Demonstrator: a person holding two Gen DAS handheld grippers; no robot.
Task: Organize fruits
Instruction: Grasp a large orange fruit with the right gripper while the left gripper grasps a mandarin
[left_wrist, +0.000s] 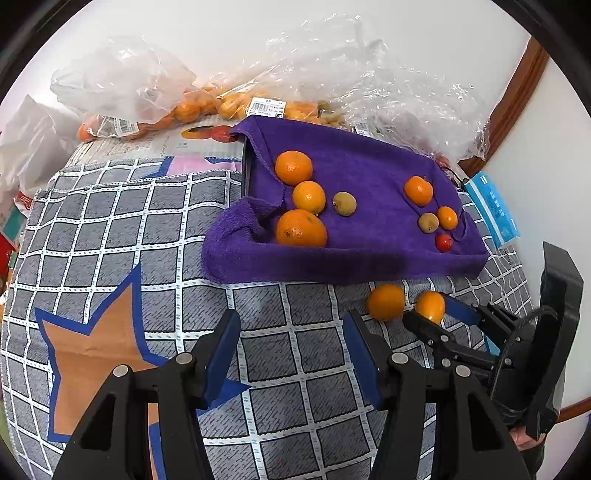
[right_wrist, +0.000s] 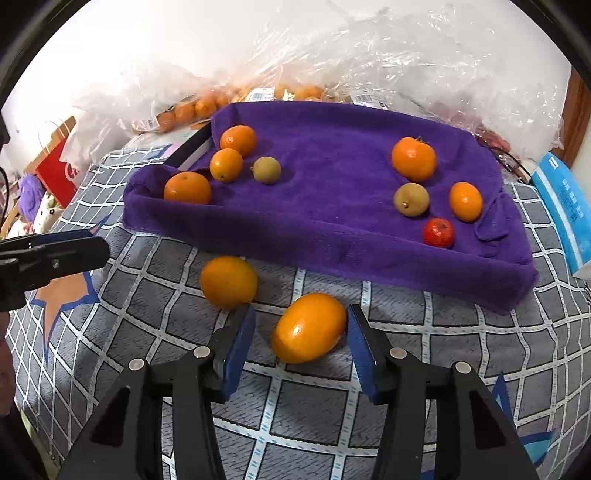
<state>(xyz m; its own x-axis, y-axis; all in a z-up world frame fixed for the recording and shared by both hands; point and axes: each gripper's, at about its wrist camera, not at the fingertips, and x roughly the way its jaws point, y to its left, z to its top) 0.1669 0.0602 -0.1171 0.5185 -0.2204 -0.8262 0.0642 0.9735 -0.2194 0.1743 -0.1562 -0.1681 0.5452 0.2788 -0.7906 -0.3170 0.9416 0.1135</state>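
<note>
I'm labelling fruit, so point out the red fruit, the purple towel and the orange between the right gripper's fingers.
Red fruit (right_wrist: 438, 232), right wrist view, its middle.
Purple towel (right_wrist: 332, 199), right wrist view, bare centre.
Orange (right_wrist: 308, 328), right wrist view, its middle.

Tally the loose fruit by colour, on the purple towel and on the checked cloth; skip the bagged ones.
Orange: 7, with 5 on the purple towel, e.g. the stemmed one, and 2 on the checked cloth: a round one and an oval one between the right gripper jaws.
Olive-brown: 2.
Red: 1.
Total: 10.
</note>
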